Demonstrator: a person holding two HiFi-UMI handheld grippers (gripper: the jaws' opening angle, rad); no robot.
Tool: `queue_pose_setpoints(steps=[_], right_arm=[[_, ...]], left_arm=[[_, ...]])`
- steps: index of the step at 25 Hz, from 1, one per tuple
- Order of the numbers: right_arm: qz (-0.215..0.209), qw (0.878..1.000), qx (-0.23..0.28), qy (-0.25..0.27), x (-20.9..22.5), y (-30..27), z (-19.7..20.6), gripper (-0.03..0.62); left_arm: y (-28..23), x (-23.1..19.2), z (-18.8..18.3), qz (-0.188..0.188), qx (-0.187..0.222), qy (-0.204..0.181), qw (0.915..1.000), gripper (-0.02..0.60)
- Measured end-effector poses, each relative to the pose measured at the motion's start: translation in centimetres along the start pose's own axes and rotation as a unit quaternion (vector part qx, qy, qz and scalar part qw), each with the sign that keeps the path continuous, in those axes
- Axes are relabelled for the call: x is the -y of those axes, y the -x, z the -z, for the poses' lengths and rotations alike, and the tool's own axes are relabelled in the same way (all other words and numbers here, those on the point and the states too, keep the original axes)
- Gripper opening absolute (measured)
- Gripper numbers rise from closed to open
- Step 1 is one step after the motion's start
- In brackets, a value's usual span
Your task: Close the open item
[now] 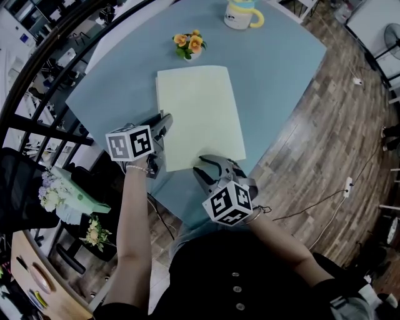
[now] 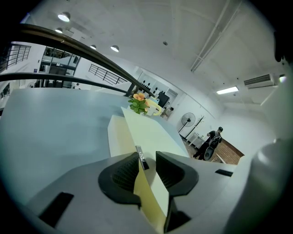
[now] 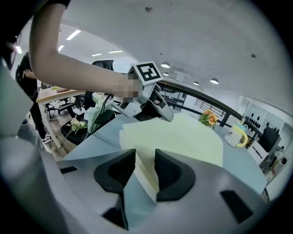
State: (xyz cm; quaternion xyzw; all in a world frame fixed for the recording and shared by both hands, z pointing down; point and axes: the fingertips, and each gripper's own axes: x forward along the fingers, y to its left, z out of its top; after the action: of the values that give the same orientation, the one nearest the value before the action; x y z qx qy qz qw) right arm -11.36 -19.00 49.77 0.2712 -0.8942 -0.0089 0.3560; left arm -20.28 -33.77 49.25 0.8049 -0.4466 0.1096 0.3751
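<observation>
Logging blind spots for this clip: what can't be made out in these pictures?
Head view: the mug is cut by the top edge, and its print is too small to read.
Head view: the left gripper and right gripper hide their own jaws.
Left gripper view: the dark tag on the folder is too small to read.
All views: the folder's contents, hidden by its cover.
</observation>
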Motion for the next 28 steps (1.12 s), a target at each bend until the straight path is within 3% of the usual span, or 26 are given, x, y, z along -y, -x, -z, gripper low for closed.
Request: queue_pose_setpoints(steps=[11,16,28], right_arm=[[0.017,0.999,0.007,-0.051,2.2,0.5,0.0,0.079],[0.025,0.998,-0.003,-0.049,3.1,-0.1,0.5,0.040],[0.004,0.998,-0.034,-0.046,2.7,-1.3,1.2,0.017]], left_arm=[[0.2,-0.1,0.1,-0.008,-0.012,-0.014,0.9998,0.121],[0.0,-0.1,0.1,-0.013,-0.019,-0.025,0.9994,0.123],[-0.1,-0.1,0.6,-0.033,-0.039,-0.056,0.9972,0.129]])
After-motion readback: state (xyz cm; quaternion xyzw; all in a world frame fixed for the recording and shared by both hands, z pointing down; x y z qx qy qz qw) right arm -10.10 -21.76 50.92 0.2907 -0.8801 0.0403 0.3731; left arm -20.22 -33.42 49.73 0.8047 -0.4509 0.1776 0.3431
